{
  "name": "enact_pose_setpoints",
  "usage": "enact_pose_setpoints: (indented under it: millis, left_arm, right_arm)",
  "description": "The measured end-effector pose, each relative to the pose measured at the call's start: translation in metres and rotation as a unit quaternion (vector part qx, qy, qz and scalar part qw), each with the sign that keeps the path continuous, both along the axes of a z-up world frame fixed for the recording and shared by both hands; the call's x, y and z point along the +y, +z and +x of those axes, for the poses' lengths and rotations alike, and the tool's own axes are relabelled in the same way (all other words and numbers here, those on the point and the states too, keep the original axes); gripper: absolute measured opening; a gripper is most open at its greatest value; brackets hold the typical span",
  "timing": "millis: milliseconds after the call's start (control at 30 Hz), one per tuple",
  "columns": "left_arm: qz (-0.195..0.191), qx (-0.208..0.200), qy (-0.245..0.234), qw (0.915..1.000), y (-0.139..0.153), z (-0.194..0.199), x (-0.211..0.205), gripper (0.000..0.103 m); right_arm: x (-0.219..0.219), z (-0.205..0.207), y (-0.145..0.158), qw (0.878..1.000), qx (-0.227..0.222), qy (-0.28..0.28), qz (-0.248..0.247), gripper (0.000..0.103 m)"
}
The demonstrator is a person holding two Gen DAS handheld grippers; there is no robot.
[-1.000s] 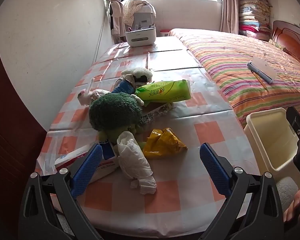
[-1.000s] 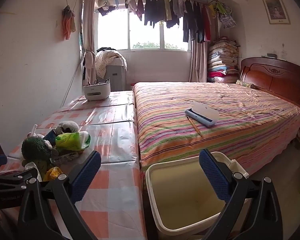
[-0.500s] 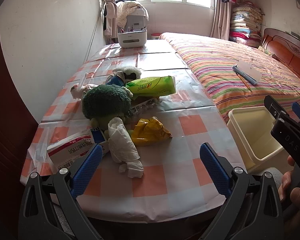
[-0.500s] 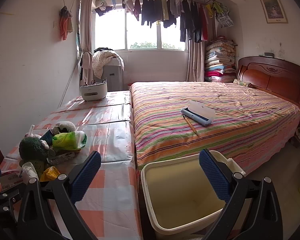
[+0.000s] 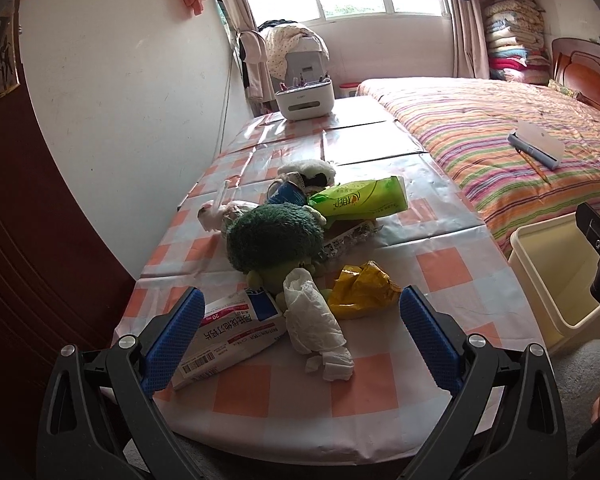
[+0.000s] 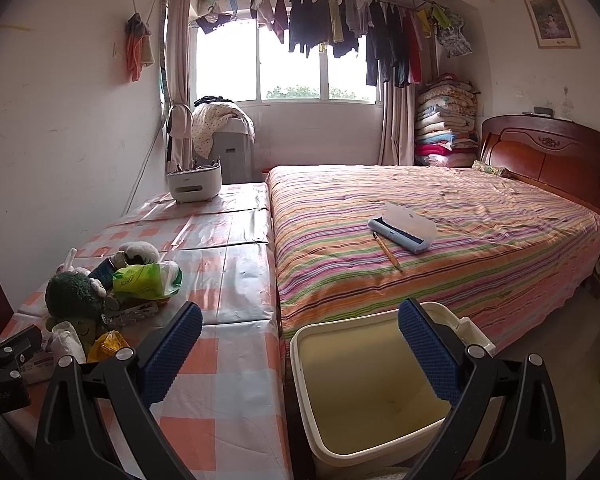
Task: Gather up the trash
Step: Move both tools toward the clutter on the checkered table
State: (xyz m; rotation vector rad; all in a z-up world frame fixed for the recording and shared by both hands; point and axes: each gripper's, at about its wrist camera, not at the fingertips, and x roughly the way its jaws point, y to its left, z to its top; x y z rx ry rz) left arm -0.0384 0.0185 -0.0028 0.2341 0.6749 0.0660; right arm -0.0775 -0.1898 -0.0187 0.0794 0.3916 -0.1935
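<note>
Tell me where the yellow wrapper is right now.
In the left wrist view, the yellow wrapper lies on the checked table, just right of the crumpled white tissue and in front of the green plush toy.

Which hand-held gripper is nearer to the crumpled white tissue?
Left. The left hand-held gripper frames the white tissue just ahead. The right hand-held gripper hangs open by the bin.

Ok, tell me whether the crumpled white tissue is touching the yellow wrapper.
Touching. The left wrist view shows the white tissue lying against the left edge of the yellow wrapper, no tablecloth visible between them.
</note>
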Motion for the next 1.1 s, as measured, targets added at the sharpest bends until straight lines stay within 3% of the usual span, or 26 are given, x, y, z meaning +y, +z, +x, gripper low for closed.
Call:
enact_pose_setpoints:
  millis: [367,733,900,1100]
  left_arm:
    - [-0.039,0.016,-0.019,0.9989,-0.001,0.005,0.017,0.097]
    - [-0.028,0.004,-0.029,0.9992,-0.005,0.001,0.034,0.097]
    - [-0.048,0.011,-0.03,0.9983,-0.006,0.001,0.053,0.097]
    - [-0.035,0.004,-0.02,0.9992,-0.005,0.0,0.068,0.097]
  right_arm:
    - [0.013,0.003,-0.001,1.0,0.003,0.025,0.0,0.096]
    - [0.027,0.005,-0.001,0.999,0.007,0.039,-0.011,0.096]
    - [0.038,0.007,-0.002,0.998,0.009,0.054,-0.012,0.096]
    - [0.053,0.009,-0.004,0.997,0.014,0.078,-0.011,0.096]
